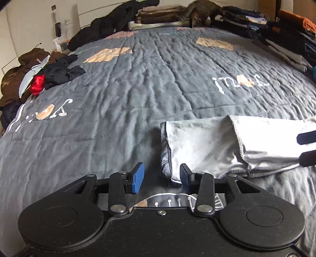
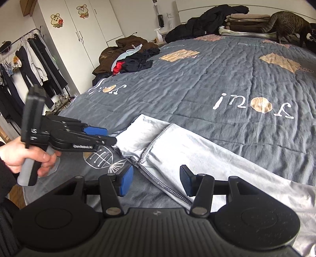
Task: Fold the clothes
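A light grey garment (image 1: 217, 146) with a dark stitched hem lies partly folded on the grey quilt (image 1: 128, 89), near its front edge. My left gripper (image 1: 162, 179) is open, its blue pads on either side of the garment's lower left corner. My right gripper (image 2: 156, 182) is open over the garment (image 2: 197, 156), straddling a stitched seam. In the right wrist view the left gripper (image 2: 110, 136) sits at the garment's left end. The right gripper's fingertips (image 1: 306, 138) show at the right edge of the left wrist view.
A cat (image 1: 205, 11) stands at the far edge among stacks of folded clothes (image 1: 276, 29). Loose dark clothes and a red item (image 1: 37, 85) lie at the left edge. A clothes rack (image 2: 23, 65) and white wardrobe (image 2: 83, 31) stand beyond the bed.
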### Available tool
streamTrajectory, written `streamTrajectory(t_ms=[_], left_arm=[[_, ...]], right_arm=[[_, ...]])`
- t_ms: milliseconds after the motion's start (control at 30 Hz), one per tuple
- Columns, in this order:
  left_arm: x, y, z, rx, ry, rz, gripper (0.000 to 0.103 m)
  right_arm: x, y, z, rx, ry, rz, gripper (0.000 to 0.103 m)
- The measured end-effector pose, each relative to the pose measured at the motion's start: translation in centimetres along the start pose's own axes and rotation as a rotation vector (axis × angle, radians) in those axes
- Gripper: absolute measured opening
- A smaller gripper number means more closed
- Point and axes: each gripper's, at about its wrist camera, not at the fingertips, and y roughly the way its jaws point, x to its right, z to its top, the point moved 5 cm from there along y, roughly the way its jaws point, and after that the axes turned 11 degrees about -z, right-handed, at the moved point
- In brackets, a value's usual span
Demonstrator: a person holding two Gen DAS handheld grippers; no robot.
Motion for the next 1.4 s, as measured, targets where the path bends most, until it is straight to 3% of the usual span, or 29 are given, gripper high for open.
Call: streamTrajectory(t_ms=[100,200,267,333,433,600,767,933,1100,1233,1333,1400], left_arm=[[-0.3,-1.3,0.3,0.052,-0.082,-0.049,0.045],[1.3,-1.5,0.5,0.103,-0.125,-0.153,0.044],[2.9,-1.0,0.6,0.115,-0.144,-0.235,0.044],[4.1,0.1,0.4,0.096,-0.141,-0.266,0.044],[4.8,2.3,-0.3,0.033,-0.143,-0.266,0.044],[3.8,4.1,-1.8,-0.038,-0.148,-0.201,0.044],[4.0,3.2,-1.2,-0.006,-0.112,-0.198,0.044],[5.0,3.1,-0.6,0.037,-0.074,-0.147,0.044],[6.1,2.6,0.4,0.112,-0.075,-0.146,0.045],[7.6,2.9,0.7,0.126,-0.051,-0.16,0.046],[8.7,3.6,0.5,0.109,-0.018,-0.17,0.046],[9.2,3.9,0.5,0.099,-0.002,-0.173,0.046]], right_arm=[[0.8,0.4,-0.3,-0.013,0.014,-0.019,0.051],[1.6,0.5,-0.6,-0.02,0.022,-0.04,0.051],[2.3,0.6,-0.9,-0.026,0.035,-0.054,0.051],[3.1,0.8,-1.2,-0.039,0.045,-0.07,0.051],[4.2,0.8,-1.9,-0.055,0.047,-0.11,0.051],[7.0,0.4,-3.2,-0.082,0.086,-0.176,0.051],[11.1,-1.3,-4.5,-0.081,0.177,-0.233,0.051],[14.4,-3.6,-4.0,0.101,0.31,-0.323,0.051],[12.2,-2.7,-4.2,0.265,0.246,-0.331,0.051],[11.1,-0.6,-4.4,0.251,0.158,-0.36,0.051],[13.2,0.2,-5.8,0.189,0.226,-0.394,0.051],[14.8,-0.4,-6.5,0.194,0.289,-0.399,0.051]])
